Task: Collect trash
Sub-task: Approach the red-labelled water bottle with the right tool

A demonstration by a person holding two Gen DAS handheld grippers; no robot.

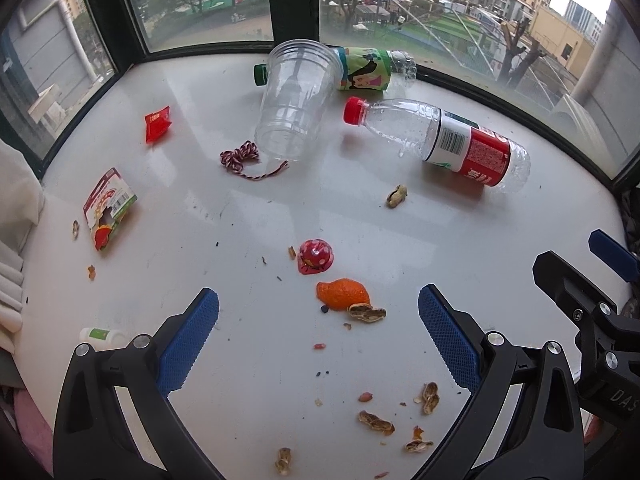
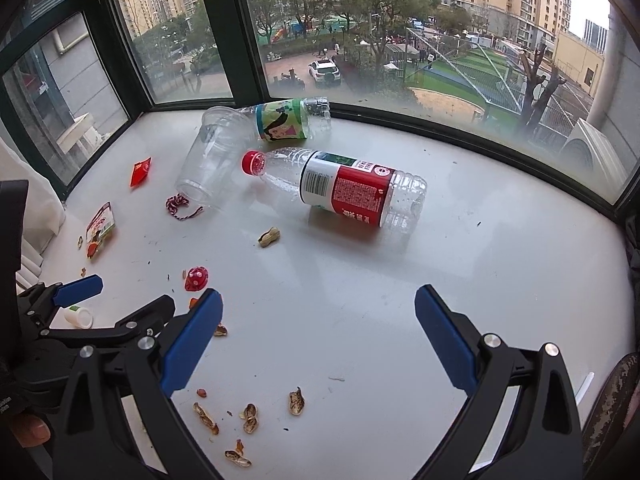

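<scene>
Trash lies scattered on a white window ledge [image 1: 200, 220]. A clear plastic cup [image 1: 296, 100] lies on its side beside a green-label bottle [image 1: 364, 70]. A red-label bottle [image 1: 440, 138] with a red cap lies to the right; it also shows in the right wrist view [image 2: 340, 188]. An orange peel [image 1: 342, 294], a red spotted wrapper [image 1: 314, 256] and peanut shells [image 1: 376, 422] lie near my left gripper [image 1: 318, 312], which is open and empty. My right gripper [image 2: 318, 312] is open and empty above the ledge, with peanut shells [image 2: 250, 416] below it.
A red sachet [image 1: 158, 122], a red-white string [image 1: 244, 158], a torn snack packet [image 1: 108, 208] and a small white bottle [image 1: 102, 338] lie on the left. Dark window frames [image 1: 292, 4] bound the far side. White cloth [image 1: 16, 208] hangs at the left edge.
</scene>
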